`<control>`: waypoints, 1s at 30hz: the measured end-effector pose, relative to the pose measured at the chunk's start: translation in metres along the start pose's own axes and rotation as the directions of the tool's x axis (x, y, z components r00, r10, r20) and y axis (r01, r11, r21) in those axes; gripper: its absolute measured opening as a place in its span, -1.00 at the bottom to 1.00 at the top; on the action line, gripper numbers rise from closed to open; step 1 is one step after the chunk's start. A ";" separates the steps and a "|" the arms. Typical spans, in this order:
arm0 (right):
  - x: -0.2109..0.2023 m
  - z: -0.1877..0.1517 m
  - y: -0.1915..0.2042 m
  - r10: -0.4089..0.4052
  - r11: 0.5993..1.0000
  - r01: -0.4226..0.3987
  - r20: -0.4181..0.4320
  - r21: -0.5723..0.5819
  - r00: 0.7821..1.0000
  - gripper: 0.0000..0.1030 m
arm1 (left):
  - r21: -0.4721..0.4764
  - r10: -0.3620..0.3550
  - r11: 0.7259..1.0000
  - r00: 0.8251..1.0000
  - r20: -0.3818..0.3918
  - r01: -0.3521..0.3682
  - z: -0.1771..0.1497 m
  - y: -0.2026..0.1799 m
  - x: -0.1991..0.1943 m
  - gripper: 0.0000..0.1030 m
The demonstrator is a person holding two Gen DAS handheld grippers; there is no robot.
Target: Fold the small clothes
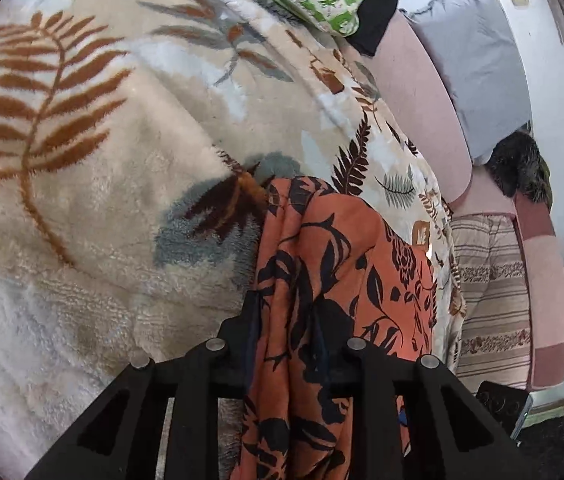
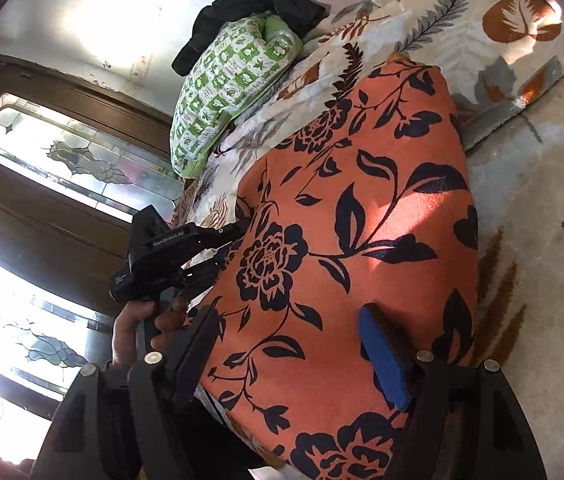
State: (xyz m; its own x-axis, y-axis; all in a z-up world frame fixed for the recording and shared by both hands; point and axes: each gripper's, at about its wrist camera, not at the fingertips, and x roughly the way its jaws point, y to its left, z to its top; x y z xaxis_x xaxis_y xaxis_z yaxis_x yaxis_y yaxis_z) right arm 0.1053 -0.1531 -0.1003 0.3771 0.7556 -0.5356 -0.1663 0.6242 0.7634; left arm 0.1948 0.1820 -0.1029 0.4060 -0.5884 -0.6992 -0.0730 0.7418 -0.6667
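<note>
My left tool is pinched tight on a bunched edge of the orange floral garment, with the cloth running up between its two fingers and hanging away over the leaf-print blanket. In the right wrist view my right tool stands wide, its blue pad lying on top of the orange floral garment near its near edge, the other finger off the cloth's left side. The garment lies spread flat on the blanket, patterned with black flowers. The left tool grips its left edge, held by a hand. Farther off sit a green-checked pillow and a dark cloth behind it.
</note>
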 end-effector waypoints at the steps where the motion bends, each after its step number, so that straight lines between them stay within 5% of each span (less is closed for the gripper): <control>1: 0.000 0.000 -0.001 0.003 1.000 -0.003 0.000 0.001 1.000 0.46 | 0.028 0.023 0.999 1.000 0.016 -0.023 -0.004 -0.008 -0.007 -0.44; 9: 0.001 0.001 0.001 -0.001 1.000 0.001 0.000 0.021 1.000 0.50 | 0.181 0.050 0.981 0.995 0.088 -0.065 -0.070 -0.047 -0.066 -0.31; 13: 0.001 0.002 0.002 -0.008 1.000 0.008 -0.001 0.023 1.000 0.51 | 0.149 0.153 0.977 0.988 0.017 -0.154 -0.095 -0.022 -0.049 -0.45; 16: 0.003 0.005 0.000 0.010 0.999 -0.010 -0.017 0.044 1.000 0.51 | 0.064 0.101 0.993 0.994 0.036 -0.103 -0.095 -0.006 -0.055 -0.48; 21: 0.003 0.007 0.000 0.003 0.998 -0.002 -0.026 0.055 1.000 0.51 | 0.180 0.058 0.981 0.996 0.070 -0.070 -0.109 -0.038 -0.084 -0.49; 25: 0.002 0.007 -0.002 0.017 0.997 -0.014 -0.025 0.082 1.000 0.51 | 0.109 0.248 0.962 0.968 0.026 -0.249 -0.117 -0.011 -0.070 -0.50; 27: 0.003 0.008 -0.003 0.025 0.996 -0.022 -0.035 0.085 0.999 0.51 | -0.005 0.185 0.983 0.983 0.010 -0.185 -0.118 0.011 -0.069 -0.49; 30: 0.001 0.010 -0.002 0.022 0.997 -0.018 -0.051 0.081 0.998 0.51 | 0.052 0.193 0.979 0.981 0.033 -0.195 -0.124 -0.009 -0.078 -0.50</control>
State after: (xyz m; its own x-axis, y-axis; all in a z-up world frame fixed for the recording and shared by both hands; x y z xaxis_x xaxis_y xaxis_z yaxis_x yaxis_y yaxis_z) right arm 0.1150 -0.1557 -0.0994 0.3262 0.7785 -0.5363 -0.0990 0.5923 0.7996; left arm 0.0513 0.1815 -0.0747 0.4144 -0.4229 -0.8058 -0.1030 0.8580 -0.5033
